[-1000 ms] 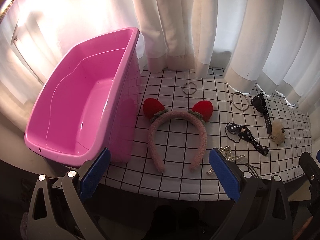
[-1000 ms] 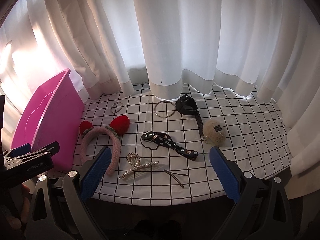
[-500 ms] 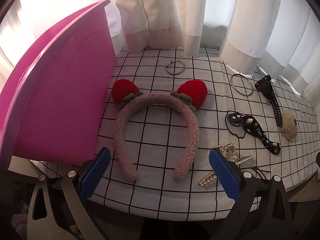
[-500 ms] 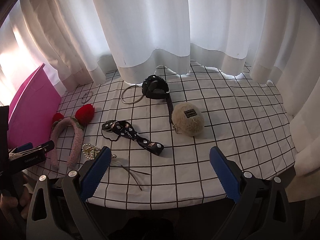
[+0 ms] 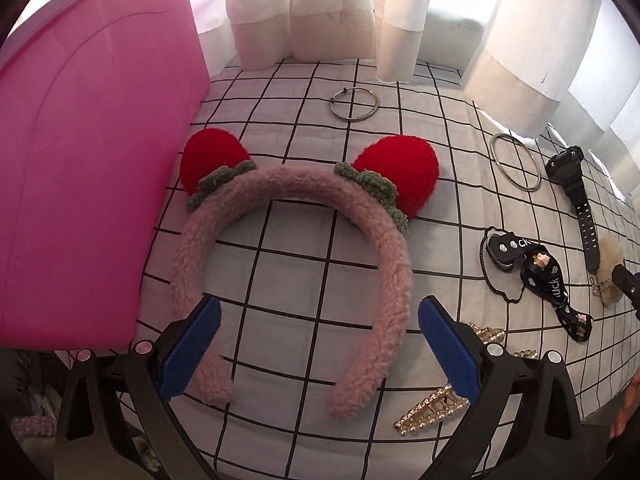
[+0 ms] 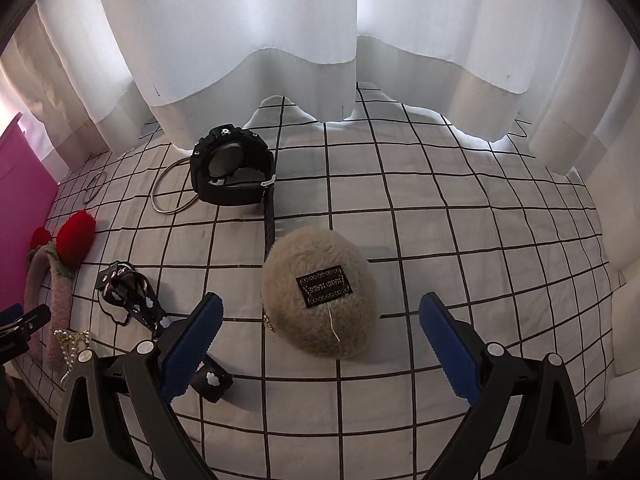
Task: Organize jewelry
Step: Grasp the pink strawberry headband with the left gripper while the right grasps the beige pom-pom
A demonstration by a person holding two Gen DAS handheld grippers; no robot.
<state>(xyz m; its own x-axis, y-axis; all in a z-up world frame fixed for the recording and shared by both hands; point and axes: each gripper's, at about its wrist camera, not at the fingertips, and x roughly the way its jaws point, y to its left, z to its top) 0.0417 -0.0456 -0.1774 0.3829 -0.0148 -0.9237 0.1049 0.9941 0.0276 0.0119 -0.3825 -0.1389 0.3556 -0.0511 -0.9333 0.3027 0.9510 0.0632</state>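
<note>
A pink fuzzy headband (image 5: pixel 384 264) with two red ears lies on the checked cloth, its two ends between the open fingers of my left gripper (image 5: pixel 320 344). The pink bin (image 5: pixel 80 168) stands just to its left. My right gripper (image 6: pixel 320 340) is open, with a beige fluffy pom-pom (image 6: pixel 320 296) between its fingers. A black watch (image 6: pixel 232 172) lies beyond the pom-pom, its strap reaching toward it. The headband also shows at the far left of the right wrist view (image 6: pixel 60 272).
Two metal rings (image 5: pixel 354 104) (image 5: pixel 516 162), a black patterned strap (image 5: pixel 540 276) and pearl hair clips (image 5: pixel 432 416) lie on the cloth (image 6: pixel 440 240). White curtains (image 6: pixel 320 40) hang along the far edge. The cloth's near edge runs under both grippers.
Both grippers have moved forward and down. The left has closed in on the headband's ends; the right has closed in on the pom-pom. Both remain open.
</note>
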